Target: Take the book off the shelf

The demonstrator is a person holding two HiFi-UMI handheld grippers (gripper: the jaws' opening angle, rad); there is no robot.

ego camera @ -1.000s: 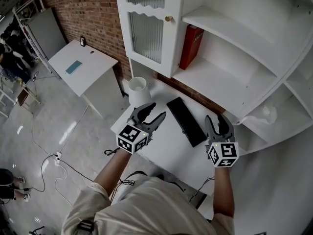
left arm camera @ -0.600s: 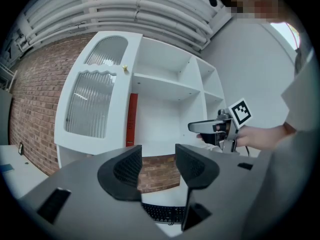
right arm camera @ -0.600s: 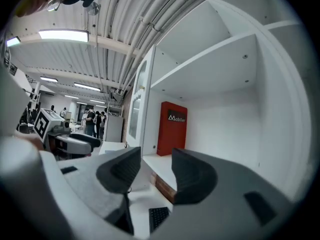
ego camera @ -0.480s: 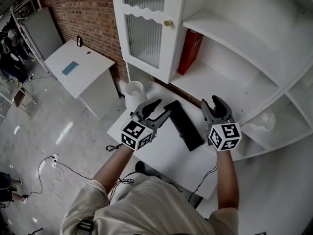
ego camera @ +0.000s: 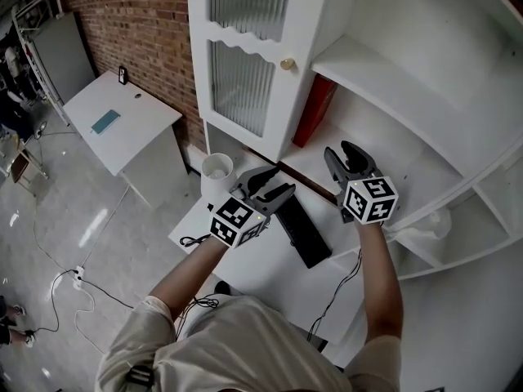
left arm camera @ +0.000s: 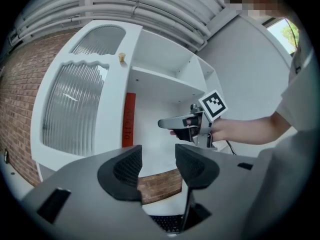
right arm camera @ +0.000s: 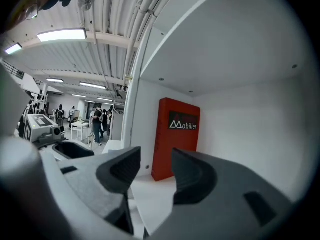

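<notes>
Book (ego camera: 315,110) upright on shelf (ego camera: 409,158), not yet gripped.
Right gripper (ego camera: 339,153) is aimed at it, left gripper (ego camera: 279,183) held lower; both jaw pairs apart, empty.

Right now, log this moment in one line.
right gripper: open, facing red book standing on shelf | left gripper: open, empty

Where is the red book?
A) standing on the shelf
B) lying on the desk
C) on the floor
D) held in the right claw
A: the red book stands on the white shelf, ahead of the right claw, whose jaws are apart and empty.
</notes>
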